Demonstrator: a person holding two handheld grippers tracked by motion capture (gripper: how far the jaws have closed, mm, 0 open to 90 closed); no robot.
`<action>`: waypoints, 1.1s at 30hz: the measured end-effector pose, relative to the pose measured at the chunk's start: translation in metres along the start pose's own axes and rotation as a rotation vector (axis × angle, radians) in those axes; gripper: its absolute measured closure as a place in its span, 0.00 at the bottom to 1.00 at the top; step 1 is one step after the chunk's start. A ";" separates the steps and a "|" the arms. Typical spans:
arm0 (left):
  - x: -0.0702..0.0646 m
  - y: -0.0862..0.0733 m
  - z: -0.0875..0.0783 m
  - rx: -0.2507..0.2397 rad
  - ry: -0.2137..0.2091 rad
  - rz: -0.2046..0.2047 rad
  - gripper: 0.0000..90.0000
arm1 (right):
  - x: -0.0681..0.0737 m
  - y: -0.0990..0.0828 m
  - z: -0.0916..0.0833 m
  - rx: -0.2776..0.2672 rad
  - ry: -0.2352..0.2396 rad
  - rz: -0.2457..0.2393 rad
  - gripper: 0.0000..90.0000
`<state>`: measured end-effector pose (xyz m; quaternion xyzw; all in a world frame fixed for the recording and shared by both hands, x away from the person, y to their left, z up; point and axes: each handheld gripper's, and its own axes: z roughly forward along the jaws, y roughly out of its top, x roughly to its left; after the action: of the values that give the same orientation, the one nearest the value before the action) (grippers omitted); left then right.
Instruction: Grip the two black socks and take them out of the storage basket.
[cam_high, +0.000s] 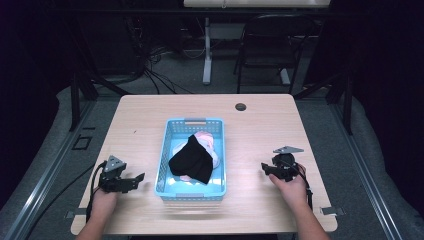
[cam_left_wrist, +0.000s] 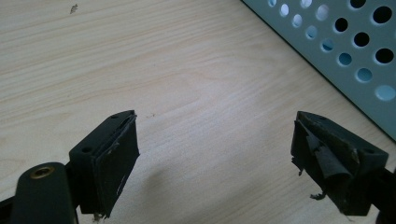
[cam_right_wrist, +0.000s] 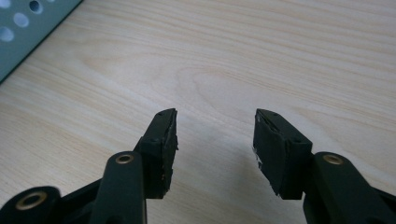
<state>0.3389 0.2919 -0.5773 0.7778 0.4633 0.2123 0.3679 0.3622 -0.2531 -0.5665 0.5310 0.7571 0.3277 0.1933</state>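
The left tool (cam_high: 134, 180) and the right tool (cam_high: 266, 169) both sit wide open on the counter (cam_high: 260, 130), holding nothing. Between them is the blue basket (cam_high: 162, 165). A black cloth (cam_high: 192, 160) and pink cloth (cam_high: 206, 139) lie inside. Nothing looks taken out yet.

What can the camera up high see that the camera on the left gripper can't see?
The high view alone takes in what lies in the blue basket: a black cloth draped over pink and white ones. It also shows the right gripper, both hands, a chair and the floor behind. The left gripper view alone gives the close look: the left gripper has its jaws wide apart with nothing between them, and one pad is frayed. Both show the wooden table and the basket's wall with its round holes.
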 end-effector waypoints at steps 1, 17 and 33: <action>0.000 0.000 0.000 -0.003 0.000 -0.004 0.17 | 0.001 0.000 0.000 -0.003 0.001 -0.002 0.56; -0.002 0.001 -0.003 -0.011 -0.009 0.007 0.17 | 0.017 0.004 -0.004 -0.029 0.006 -0.041 0.55; -0.002 0.000 -0.001 -0.004 -0.005 0.003 0.17 | 0.029 0.025 -0.016 -0.031 0.138 -0.020 0.41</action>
<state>0.3373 0.2906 -0.5764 0.7782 0.4608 0.2121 0.3703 0.3583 -0.2256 -0.5359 0.4964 0.7689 0.3732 0.1520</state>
